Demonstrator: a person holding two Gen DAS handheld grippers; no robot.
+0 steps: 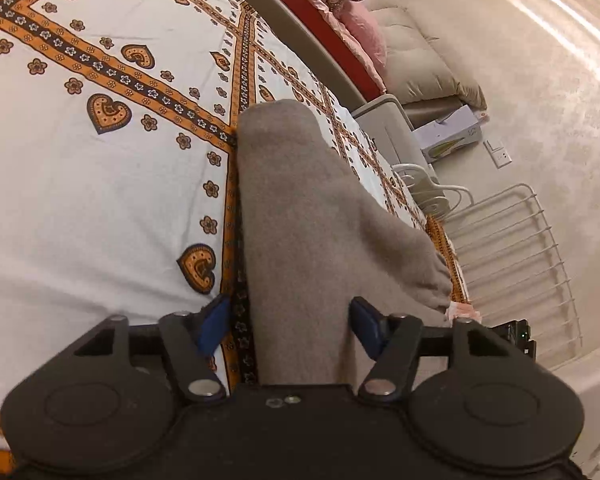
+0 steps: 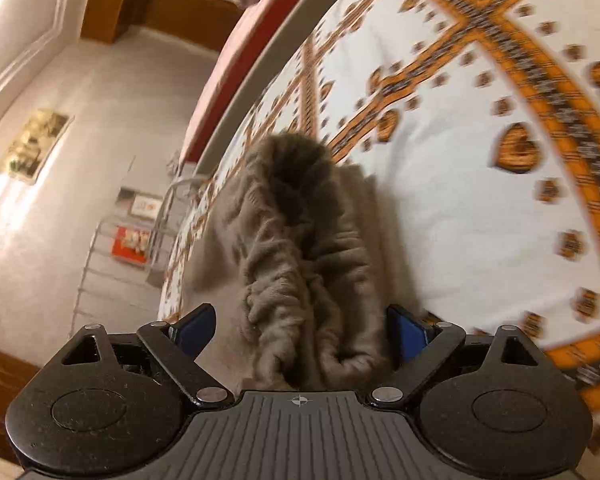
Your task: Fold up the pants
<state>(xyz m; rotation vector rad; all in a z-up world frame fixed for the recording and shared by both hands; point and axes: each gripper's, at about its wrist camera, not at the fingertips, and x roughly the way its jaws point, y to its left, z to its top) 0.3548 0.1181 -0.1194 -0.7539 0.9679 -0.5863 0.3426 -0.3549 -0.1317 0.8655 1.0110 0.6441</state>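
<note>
Grey-brown fleece pants [image 1: 300, 200] lie on a bed with a white sheet [image 1: 80, 200] printed with orange bands and hearts. In the left wrist view a flat pant leg runs away from me along the bed's edge. My left gripper [image 1: 290, 324] straddles its near end. The right pad [image 1: 366, 328] sits at the cloth, while the left pad [image 1: 214, 322] stands clear of it. In the blurred right wrist view the gathered elastic waistband [image 2: 300, 248] bunches up between the wide-apart fingers of my right gripper [image 2: 302, 334]. Neither pad squeezes it.
A white wire rack [image 1: 520, 248] stands on the floor beside the bed, with a pale box [image 1: 452, 132] and beige cushions [image 1: 420, 60] beyond. Pink pillows [image 1: 364, 28] lie at the bed's head. On the other side are a wire rack [image 2: 112, 264] and a red box [image 2: 132, 242].
</note>
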